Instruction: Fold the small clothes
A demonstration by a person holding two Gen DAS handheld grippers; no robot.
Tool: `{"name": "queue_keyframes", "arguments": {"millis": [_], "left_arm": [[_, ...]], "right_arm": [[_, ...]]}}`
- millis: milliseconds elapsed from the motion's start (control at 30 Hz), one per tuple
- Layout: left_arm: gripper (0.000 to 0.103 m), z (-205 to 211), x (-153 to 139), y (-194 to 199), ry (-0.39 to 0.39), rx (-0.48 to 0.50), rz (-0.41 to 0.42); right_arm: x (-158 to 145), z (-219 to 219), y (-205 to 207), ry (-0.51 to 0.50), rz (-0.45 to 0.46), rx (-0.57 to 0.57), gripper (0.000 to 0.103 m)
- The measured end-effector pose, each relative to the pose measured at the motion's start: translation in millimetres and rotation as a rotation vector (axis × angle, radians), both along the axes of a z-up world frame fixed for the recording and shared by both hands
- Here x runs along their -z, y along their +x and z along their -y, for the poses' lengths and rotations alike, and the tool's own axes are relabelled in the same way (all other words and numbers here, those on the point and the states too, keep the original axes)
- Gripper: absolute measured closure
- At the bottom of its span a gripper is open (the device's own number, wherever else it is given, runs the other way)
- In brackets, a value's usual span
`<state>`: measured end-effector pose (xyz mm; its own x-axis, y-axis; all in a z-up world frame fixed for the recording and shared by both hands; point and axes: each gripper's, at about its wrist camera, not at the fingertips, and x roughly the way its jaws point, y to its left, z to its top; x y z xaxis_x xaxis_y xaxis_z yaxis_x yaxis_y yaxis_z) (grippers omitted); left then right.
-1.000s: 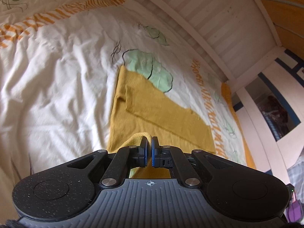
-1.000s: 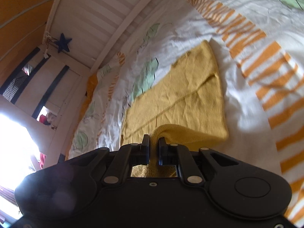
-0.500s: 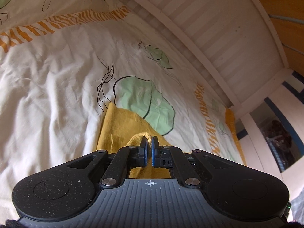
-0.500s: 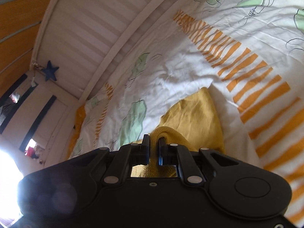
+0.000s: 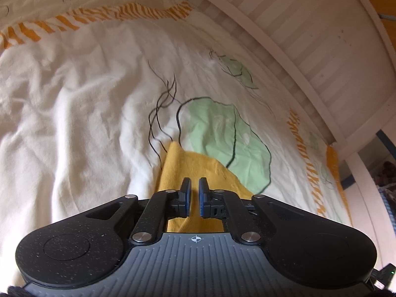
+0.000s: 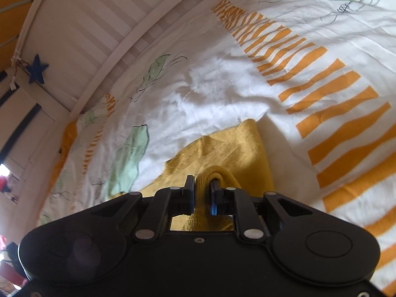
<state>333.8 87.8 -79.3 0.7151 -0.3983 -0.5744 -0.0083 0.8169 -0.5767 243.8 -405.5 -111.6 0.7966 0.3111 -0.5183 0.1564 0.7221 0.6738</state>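
1. The garment (image 5: 195, 165) is mustard yellow, one plain colour, with a fine knitted texture.
2. The bed cover (image 5: 74, 123) is white – it carries pale green leaf shapes outlined in thin black lines, and some loose black scribble lines.
3. The same cover also has bands of orange stripes (image 6: 329, 113), wavy and uneven in width, on the white ground.
4. The left gripper (image 5: 194, 193) has a black speckled body, a grey ribbed part and blue pads.
5. The right gripper (image 6: 201, 195) is black – a blue pad shows too.
6. The bed frame (image 6: 81, 32) is white.
7. A dark blue star (image 6: 37, 69) hangs on the frame.
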Motion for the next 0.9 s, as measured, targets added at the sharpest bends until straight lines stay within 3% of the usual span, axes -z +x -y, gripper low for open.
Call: {"name": "queue_keyframes", "arguments": {"millis": [33,67,133,200,233,500,700,900], "left_arm": [[0.089,0,-2,1,0.013,-0.007,0.009],[0.076,0,-4,1,0.028,-0.01,0.019],[0.068,0,-12,-1,0.06,-0.006,0.045],[0.066,4,-21,-6,0.105,0.014,0.065],[0.063,7,-26,-11,0.13,0.028,0.075],[0.059,40,-36,-49,0.254,0.232,0.073],[0.059,66,-16,-77,0.337,0.427,0.055],[0.059,77,11,-77,0.391,0.504,0.0]], "right_arm": [[1,0,0,-0.013,0.004,-0.001,0.078],[1,-1,0,-0.028,0.006,-0.004,0.078],[0,-3,-1,-0.064,0.011,-0.008,0.069],[-3,-4,-4,-0.101,0.03,0.008,0.042],[-6,-4,-6,-0.116,0.044,0.023,0.04],[-35,-9,-21,-0.227,0.097,0.025,0.039],[-47,-48,-38,-0.416,0.071,-0.127,0.039],[-32,-88,-49,-0.555,0.02,-0.275,0.04]]}}
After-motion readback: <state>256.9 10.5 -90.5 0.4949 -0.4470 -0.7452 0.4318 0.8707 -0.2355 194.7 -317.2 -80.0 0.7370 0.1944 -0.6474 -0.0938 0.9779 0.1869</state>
